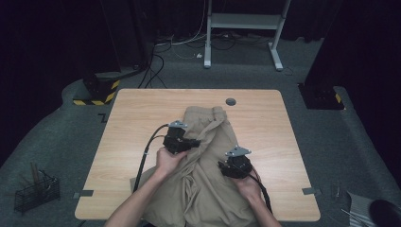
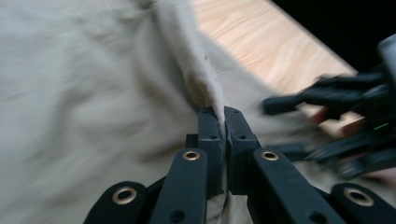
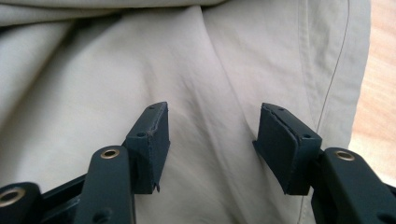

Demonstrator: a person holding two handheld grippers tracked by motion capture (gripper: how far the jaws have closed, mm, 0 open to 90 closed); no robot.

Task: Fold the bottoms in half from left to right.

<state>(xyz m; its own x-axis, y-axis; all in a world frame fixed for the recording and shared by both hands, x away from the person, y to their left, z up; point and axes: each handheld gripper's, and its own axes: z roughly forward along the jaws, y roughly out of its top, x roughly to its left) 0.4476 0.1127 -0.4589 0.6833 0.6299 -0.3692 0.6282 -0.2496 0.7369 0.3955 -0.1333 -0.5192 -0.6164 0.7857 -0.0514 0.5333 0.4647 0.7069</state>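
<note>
Left claw [image 2: 219,123] pinches a raised fold of the tan trousers [image 1: 208,161], which lie crumpled at the centre of the wooden table [image 1: 132,123], their lower part cut off at the bottom edge. Right claw [image 3: 210,144] hovers spread over the cloth. A wire basket [image 1: 35,191] at lower left holds sticks, hard to make out.

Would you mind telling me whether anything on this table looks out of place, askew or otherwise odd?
The beige garment lies crumpled and skewed, its near end spilling over the table's front edge. The left tongs are shut on a ridge of its fabric; the right tongs hang open over it. Nothing looks damaged.
</note>
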